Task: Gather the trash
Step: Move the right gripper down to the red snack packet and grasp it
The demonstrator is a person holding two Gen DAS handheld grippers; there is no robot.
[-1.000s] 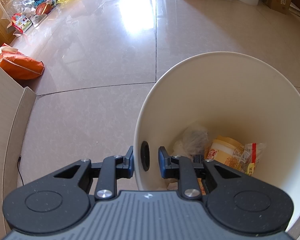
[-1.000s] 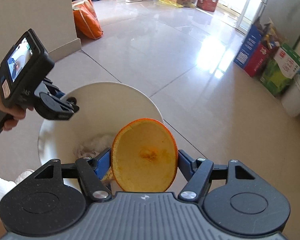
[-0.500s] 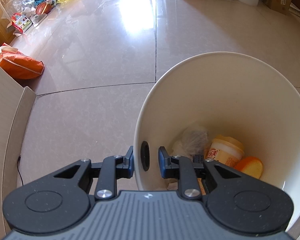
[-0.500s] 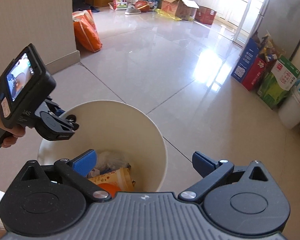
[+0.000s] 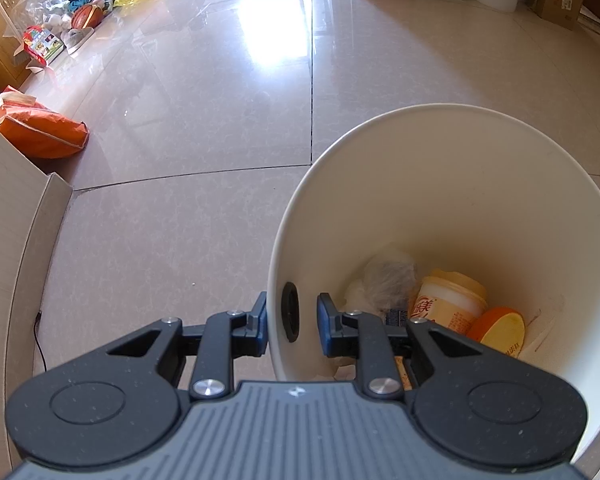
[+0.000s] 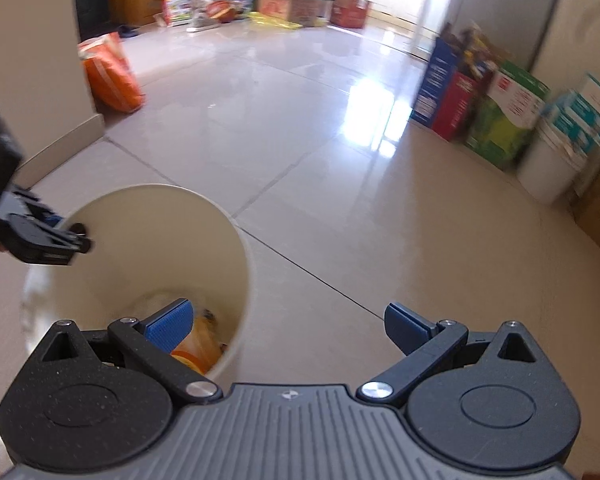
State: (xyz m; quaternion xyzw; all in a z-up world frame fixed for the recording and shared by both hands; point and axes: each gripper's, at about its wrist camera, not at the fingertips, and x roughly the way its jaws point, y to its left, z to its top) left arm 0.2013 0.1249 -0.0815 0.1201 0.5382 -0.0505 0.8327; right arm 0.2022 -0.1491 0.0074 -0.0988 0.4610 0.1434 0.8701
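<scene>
A cream waste bin (image 5: 460,184) stands on the tiled floor. My left gripper (image 5: 292,312) is shut on its near rim, one finger outside the wall and one inside. In the bin lie an orange peel half (image 5: 498,330), a yellow instant-food cup (image 5: 448,304) and a crumpled plastic bag (image 5: 388,280). In the right wrist view the bin (image 6: 204,240) sits at lower left with the left gripper (image 6: 72,236) on its rim. My right gripper (image 6: 288,320) stands wide open and empty, its left pad over the bin's mouth and its right pad over bare floor.
An orange bag (image 5: 40,132) lies by a wall corner at the left. Cardboard (image 5: 4,240) stands close at the left. Coloured cartons (image 6: 500,120) and a white bucket (image 6: 548,168) line the right wall. Boxes and clutter (image 6: 292,0) fill the far end.
The right gripper held the orange peel half a second ago; its jaws opened and the peel fell into the bin. The right gripper then shifted right. The left gripper stayed on the rim.
</scene>
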